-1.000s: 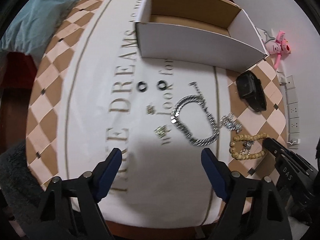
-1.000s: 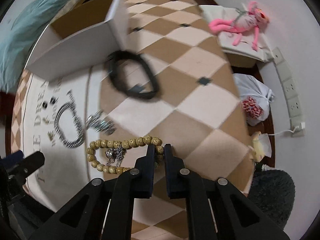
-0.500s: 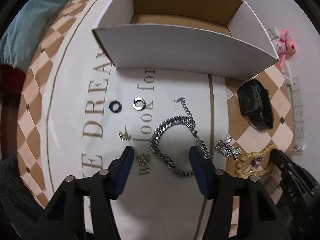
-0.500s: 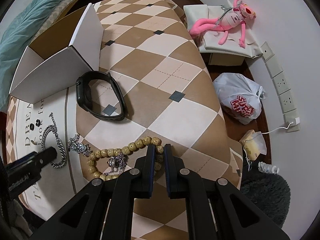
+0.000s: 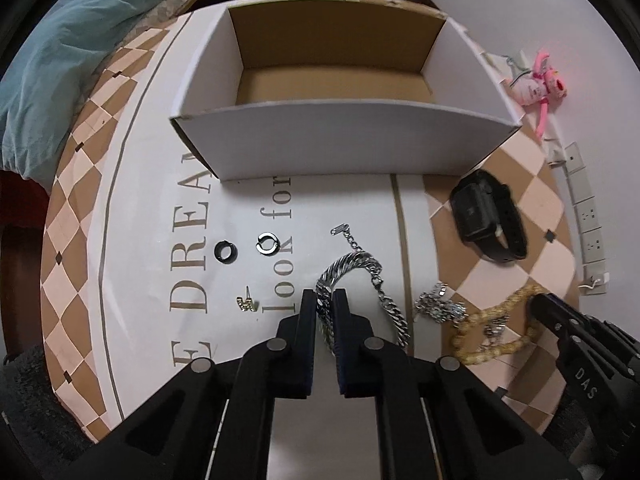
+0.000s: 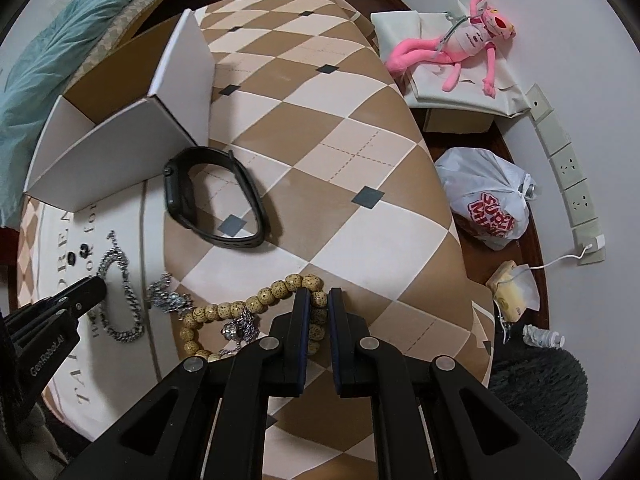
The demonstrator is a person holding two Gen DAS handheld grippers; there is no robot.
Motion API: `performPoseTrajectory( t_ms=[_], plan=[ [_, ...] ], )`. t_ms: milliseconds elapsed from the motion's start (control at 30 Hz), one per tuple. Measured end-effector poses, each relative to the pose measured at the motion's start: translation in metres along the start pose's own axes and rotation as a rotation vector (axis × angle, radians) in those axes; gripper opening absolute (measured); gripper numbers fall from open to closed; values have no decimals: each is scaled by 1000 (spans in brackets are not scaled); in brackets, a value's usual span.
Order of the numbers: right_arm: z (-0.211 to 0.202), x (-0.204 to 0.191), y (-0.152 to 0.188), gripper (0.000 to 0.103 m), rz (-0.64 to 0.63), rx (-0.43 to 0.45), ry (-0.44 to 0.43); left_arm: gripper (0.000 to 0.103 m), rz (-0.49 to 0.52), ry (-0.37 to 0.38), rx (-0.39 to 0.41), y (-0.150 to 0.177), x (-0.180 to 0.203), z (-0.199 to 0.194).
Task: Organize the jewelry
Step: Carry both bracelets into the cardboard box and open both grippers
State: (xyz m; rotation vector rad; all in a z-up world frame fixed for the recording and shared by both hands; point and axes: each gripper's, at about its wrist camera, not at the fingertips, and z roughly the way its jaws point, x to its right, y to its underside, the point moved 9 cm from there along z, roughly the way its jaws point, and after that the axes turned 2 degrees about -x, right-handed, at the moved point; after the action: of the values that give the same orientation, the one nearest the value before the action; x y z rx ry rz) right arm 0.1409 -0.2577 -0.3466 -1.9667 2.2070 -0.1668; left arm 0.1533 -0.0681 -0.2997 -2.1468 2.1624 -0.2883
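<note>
On the bed's printed white panel, left wrist view: left gripper has its fingers drawn together on the near-left side of the silver chain bracelet, links visible in the narrow gap between the pads. The rest of the loop lies flat on the cover, clasp tail trailing toward the cardboard box. Box stands open beyond, toward the bed's far edge; nothing shows on the part of its floor that is visible. Two small rings and a gold stud lie loose to the left of the chain. Black watch sits by the box's right corner. Right gripper's tip reaches the wooden bead bracelet near the right edge.

Right wrist view: right gripper closed on the bead bracelet, one bead pinched between the pads; strand curves off left with a silver charm piece inside its loop. A second sparkly silver piece lies between beads and chain. Pink plush toy on the floor beyond the bed, unrelated.

Step judged: both pickups at the grasp stage, neither item clearly lifted. Next move calls for raising each strand clear so it doesn't drag its neighbours, then carrying it over the box's near wall and releasing inside. Chain may slip if held by few links.
</note>
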Motion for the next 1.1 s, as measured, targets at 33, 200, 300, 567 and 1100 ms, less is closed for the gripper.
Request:
performPoseTrajectory(
  t_ms=[33, 200, 300, 567, 1100],
  plan=[
    [-2, -2, 1, 9, -4, 1, -7, 5, 0, 8, 7, 5, -6, -6],
    [-22, -15, 3, 9, -30, 24, -56, 5, -1, 40, 46, 11, -20, -30],
    [-37, -24, 2, 9, -44, 45, -86, 5, -6, 54, 69, 12, -29, -45],
    [-83, -47, -12, 9, -92, 108, -170, 5, -7, 107, 160, -14, -18, -91],
    [-160, -123, -130, 9, -237, 232, -286, 5, 21, 210, 239, -133, -25, -132]
  ],
)
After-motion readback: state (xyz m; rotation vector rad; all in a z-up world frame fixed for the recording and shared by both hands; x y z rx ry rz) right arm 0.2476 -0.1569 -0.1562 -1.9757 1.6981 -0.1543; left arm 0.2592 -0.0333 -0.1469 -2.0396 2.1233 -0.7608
